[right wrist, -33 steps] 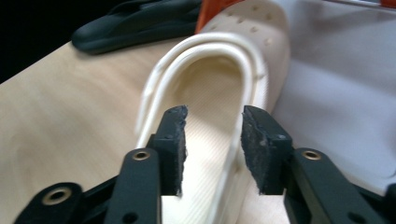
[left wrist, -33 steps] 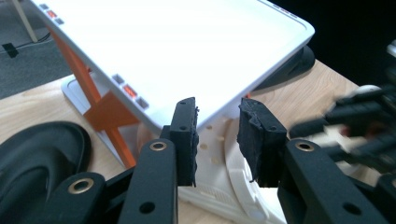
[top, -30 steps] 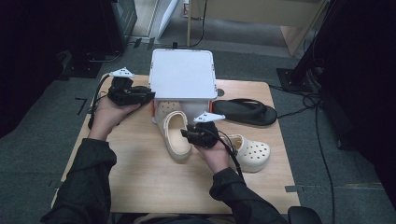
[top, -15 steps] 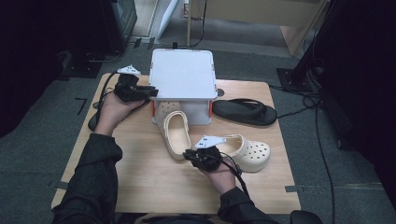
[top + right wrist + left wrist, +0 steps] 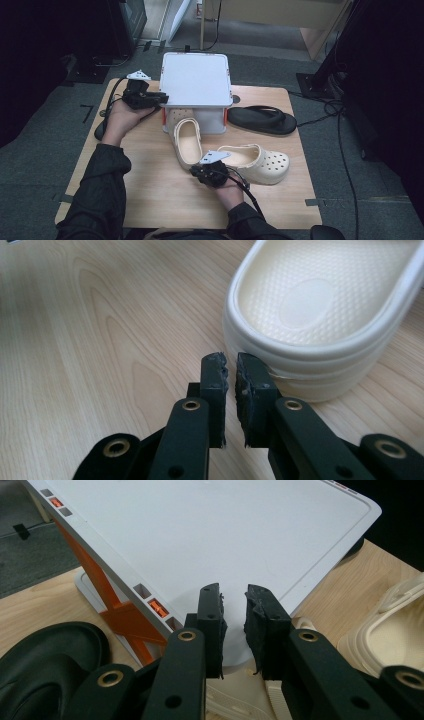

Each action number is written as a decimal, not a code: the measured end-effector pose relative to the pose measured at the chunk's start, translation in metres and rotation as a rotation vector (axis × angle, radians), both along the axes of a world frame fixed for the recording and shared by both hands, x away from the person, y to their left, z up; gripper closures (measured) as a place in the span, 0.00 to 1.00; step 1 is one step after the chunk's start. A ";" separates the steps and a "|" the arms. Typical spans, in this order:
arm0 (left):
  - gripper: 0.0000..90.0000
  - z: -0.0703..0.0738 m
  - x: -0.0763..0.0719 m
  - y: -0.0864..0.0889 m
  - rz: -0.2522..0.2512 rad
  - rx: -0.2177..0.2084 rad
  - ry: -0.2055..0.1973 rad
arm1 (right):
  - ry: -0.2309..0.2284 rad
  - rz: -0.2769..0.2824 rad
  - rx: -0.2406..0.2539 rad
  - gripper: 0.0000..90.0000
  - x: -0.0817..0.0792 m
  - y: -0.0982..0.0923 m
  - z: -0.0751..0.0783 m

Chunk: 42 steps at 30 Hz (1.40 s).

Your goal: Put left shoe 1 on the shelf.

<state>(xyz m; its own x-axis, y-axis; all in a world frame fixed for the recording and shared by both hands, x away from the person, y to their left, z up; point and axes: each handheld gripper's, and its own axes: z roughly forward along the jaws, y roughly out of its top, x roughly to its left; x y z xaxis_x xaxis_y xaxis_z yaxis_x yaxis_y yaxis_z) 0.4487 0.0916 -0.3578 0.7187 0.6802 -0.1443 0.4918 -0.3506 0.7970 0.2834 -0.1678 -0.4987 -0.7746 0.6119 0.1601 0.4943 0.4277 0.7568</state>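
Closing both grippers, you hold nothing: left gripper [image 5: 161, 98] by the rack [image 5: 196, 80], right gripper [image 5: 231, 365] lowered beside the clog [image 5: 320, 315]. Reopen to grab it.

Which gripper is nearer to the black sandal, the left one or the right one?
Right. The right gripper is at the heel of a cream clog, in front of the black sandal. The left gripper is at the far side of the white box.

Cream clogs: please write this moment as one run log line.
left hand-held gripper: shut, empty, by white rack | right hand-held gripper: shut, empty, beside cream clog
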 end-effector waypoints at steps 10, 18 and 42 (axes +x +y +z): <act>0.86 -0.001 0.001 0.001 -0.004 -0.022 0.008 | -0.026 0.004 0.004 0.91 0.014 0.015 0.006; 0.86 -0.002 0.001 0.002 -0.008 -0.031 0.012 | -0.052 -0.016 0.009 0.89 0.037 0.023 0.013; 0.86 -0.002 0.001 0.002 -0.014 -0.045 0.023 | -0.039 -0.026 -0.016 0.89 0.092 0.053 0.013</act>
<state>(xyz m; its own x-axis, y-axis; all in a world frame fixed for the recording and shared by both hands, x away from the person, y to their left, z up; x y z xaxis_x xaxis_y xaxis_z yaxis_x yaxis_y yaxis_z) 0.4496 0.0936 -0.3601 0.7239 0.6629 -0.1914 0.5059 -0.3214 0.8005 0.3753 -0.1147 -0.4852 -0.7637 0.6342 0.1204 0.4759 0.4271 0.7688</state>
